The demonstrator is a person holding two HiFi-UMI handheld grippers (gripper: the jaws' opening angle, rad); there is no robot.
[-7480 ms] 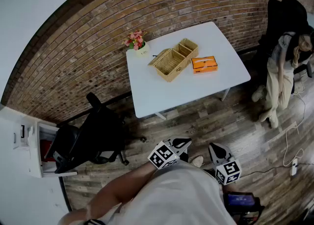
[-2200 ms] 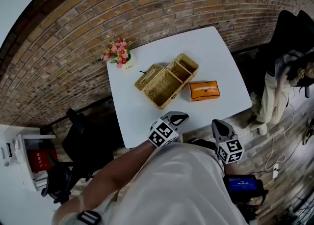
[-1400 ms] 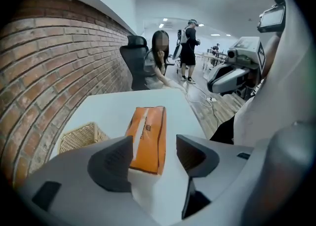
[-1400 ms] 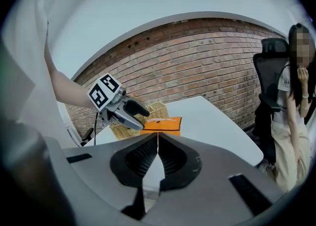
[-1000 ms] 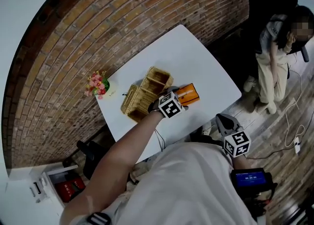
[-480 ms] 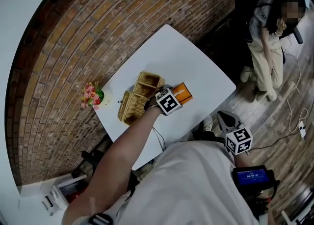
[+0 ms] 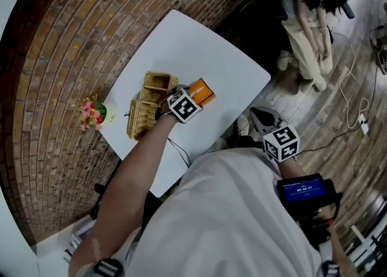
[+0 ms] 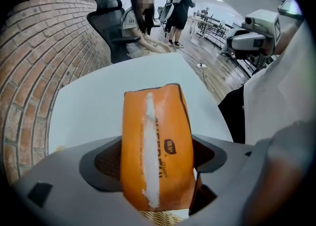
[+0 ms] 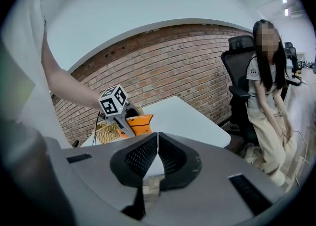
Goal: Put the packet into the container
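A couple of seconds ago both grippers were being held close to the body at the near edge of the tabletop (image 7: 181,40), and the orange packet (image 7: 202,92) was lying alone beside the wicker container (image 7: 144,105). Now the left arm is reaching right out across the tabletop, and the left gripper (image 7: 192,98) is gripping the packet, while the right gripper (image 7: 259,117) is staying back by the person's waist, off the near edge.

In the left gripper view the fingers (image 8: 106,158) are clamping the near end of the packet (image 8: 155,136) from both sides, its white seam facing the camera and its far end pointing out over the bare tabletop (image 8: 94,101). A strip of wicker is showing just beneath the fingers. The right gripper's fingers (image 9: 140,158) are pressing together with nothing between them.

The packet is sitting just beside the container's right-hand end, touching or nearly so; I cannot tell which. Beyond it the tabletop is running bare to the far corner. A pot of flowers (image 7: 92,111) is standing at the left edge, well apart from the packet, and a person (image 7: 308,16) is sitting beyond the far right corner.
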